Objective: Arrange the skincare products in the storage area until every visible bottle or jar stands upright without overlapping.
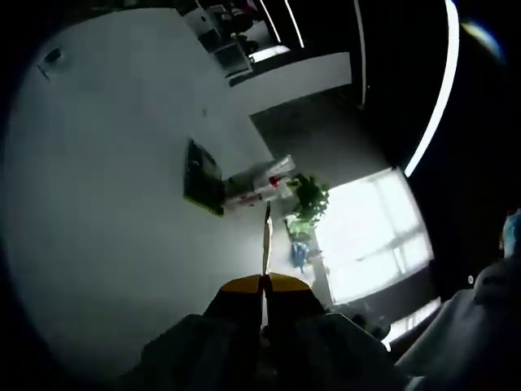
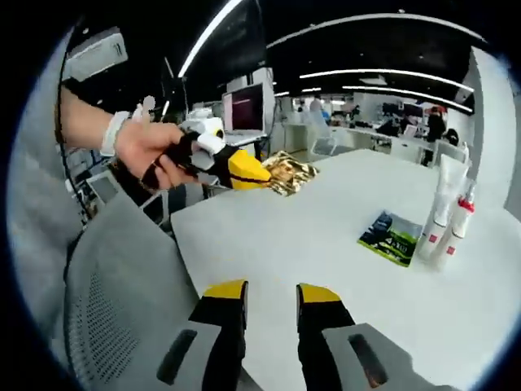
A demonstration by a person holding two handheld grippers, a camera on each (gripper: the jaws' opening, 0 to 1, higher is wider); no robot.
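Left claw (image 2: 264, 173) was clamped on a thin gold packet (image 2: 289, 173), lifted clear of the desk (image 2: 326, 261). Right claw (image 2: 271, 297) hung open, empty, probably waiting near the upright bottles (image 2: 444, 216).

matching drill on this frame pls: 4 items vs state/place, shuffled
Items:
1. left gripper
2. right gripper
3. white tubes
4. green packet

States/places:
A. lying flat on the white table
B. fingers apart, nothing between them
C. standing upright by the table's far edge
D. fingers closed together, held up in a hand

Pairs: 1-D, 2-B, 3-C, 4-A
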